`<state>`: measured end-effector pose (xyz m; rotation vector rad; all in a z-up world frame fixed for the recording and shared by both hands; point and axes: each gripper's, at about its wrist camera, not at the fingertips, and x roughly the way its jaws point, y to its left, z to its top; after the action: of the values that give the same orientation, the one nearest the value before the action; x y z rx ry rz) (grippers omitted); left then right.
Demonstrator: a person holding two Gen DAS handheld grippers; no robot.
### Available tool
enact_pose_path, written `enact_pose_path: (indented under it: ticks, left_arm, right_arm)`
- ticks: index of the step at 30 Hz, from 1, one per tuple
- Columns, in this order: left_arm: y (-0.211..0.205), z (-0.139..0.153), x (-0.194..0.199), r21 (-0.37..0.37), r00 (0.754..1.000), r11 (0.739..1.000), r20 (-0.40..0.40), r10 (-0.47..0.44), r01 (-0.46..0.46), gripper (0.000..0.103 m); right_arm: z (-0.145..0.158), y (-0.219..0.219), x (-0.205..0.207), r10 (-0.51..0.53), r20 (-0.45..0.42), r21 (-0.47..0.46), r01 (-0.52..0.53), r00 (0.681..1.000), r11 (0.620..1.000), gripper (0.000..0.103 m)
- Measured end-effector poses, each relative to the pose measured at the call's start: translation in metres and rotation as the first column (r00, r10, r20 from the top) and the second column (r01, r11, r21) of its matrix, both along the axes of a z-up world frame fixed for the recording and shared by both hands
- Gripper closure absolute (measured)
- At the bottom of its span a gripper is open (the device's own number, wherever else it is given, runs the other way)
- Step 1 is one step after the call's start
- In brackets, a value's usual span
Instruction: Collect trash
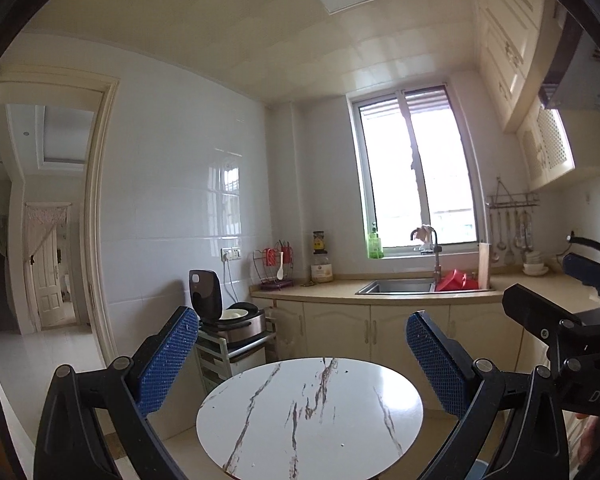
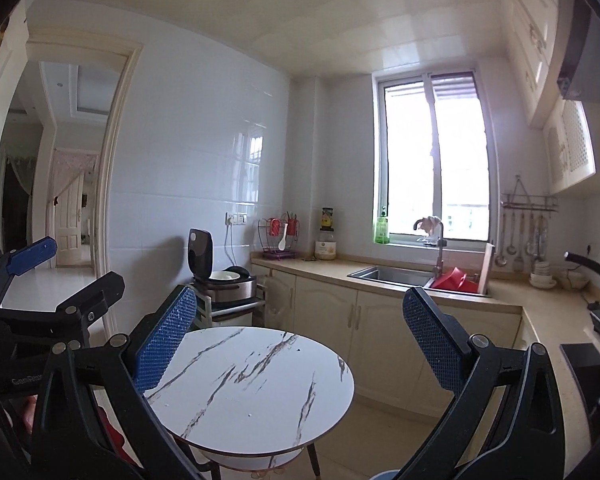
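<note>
While jaws gape, right gripper (image 1: 592, 320) reads "DAS"

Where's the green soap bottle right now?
In both views the green soap bottle stands on the windowsill at the window's left corner, left of the faucet above the sink.

- The kitchen is being lit by daylight from the window (image 1: 414, 176), which is being blown out to white.
- Glare is being thrown onto the wall tiles (image 1: 224, 184) and the round table (image 2: 256, 384).
- Straight lines are being bent by fisheye distortion, and corners are being darkened.
</note>
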<state>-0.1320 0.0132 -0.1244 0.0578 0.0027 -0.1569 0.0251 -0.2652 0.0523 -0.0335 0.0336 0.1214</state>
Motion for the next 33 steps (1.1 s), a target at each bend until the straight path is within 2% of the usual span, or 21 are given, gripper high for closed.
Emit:
enact_pose_path:
  ticks: [7, 33]
  left_arm:
    - [0.000, -0.014, -0.007, -0.002, 1.000, 1.000, 0.005, 0.009, -0.009, 0.001]
    - [0.002, -0.005, 0.020, 0.010, 1.000, 1.000, 0.013, 0.015, -0.015, 0.001]
  right_arm:
    - [-0.003, -0.001, -0.005, -0.010, 0.003, 0.007, 0.010, 1.000, 1.000, 0.000]
    - [-0.004, -0.004, -0.009, -0.016, -0.002, 0.022, 0.016, 1.000, 1.000, 0.000]
